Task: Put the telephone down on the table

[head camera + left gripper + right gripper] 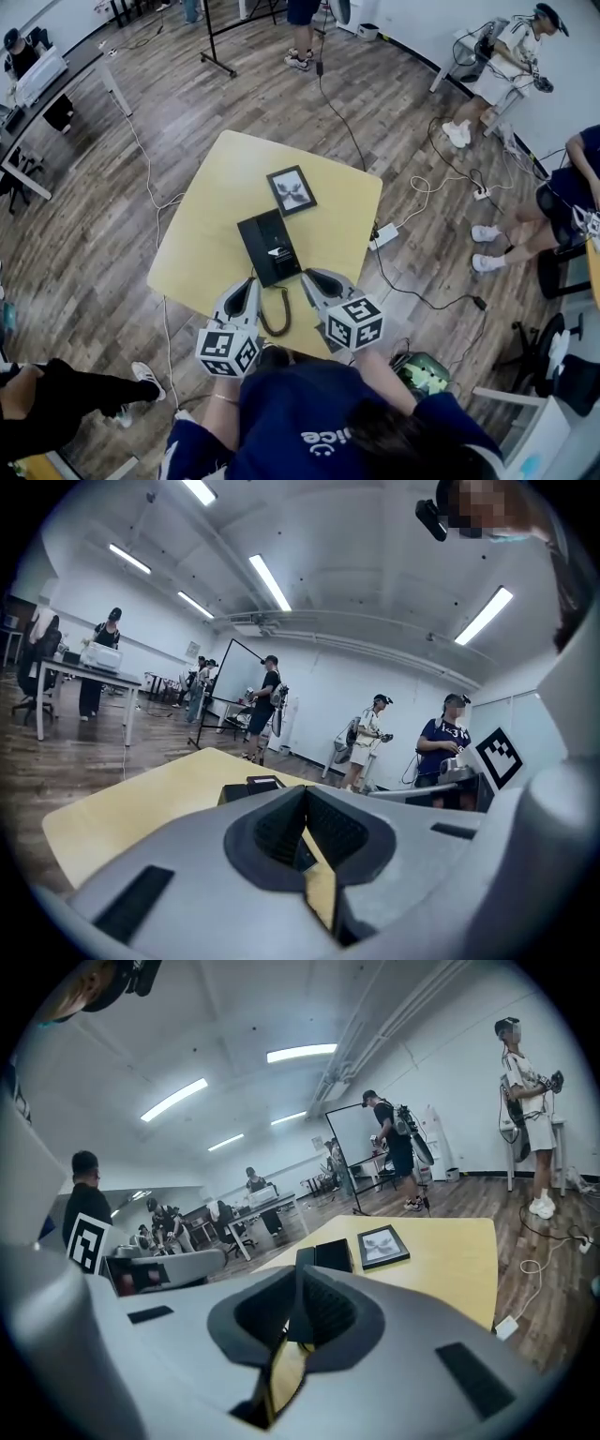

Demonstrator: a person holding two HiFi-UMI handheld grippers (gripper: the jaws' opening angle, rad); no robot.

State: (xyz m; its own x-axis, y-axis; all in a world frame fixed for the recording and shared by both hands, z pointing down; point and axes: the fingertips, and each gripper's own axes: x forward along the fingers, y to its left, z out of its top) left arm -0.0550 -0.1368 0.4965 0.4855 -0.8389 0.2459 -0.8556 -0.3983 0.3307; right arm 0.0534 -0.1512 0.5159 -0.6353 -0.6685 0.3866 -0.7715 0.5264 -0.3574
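A black corded telephone (269, 246) lies flat on the pale yellow square tabletop (211, 211), roughly at its middle, with a small white label on its upper face. From the telephone's near end a dark coiled cord (277, 315) loops back toward the person and stops short of the tabletop's near edge. Just beyond the telephone's far end, close to it but not touching, lies a small black picture frame (292, 190) with a pale print in it.

The left gripper (251, 281) is at the telephone's near left corner, its tips close beside that corner. In the left gripper view its fingers (277, 829) are clenched together with nothing between them, and the telephone shows past them, farther along the tabletop. The right gripper (307, 275) is at the telephone's near right corner, and the coiled cord runs between the two grippers without either one holding it. In the right gripper view its fingers (330, 1312) are drawn in until the tips all but meet. They hold nothing, and only a sliver of yellow tabletop shows in the slit lower down. Neither gripper grasps the telephone, which rests on the tabletop on its own.

Each gripper carries a white cube with black square markers behind the telephone's near end, the left cube (228, 349) and the right cube (355, 322). A wooden plank floor (112, 187) surrounds the tabletop, with thin cables trailing across it on the telephone's right, and several people stand or sit farther off.
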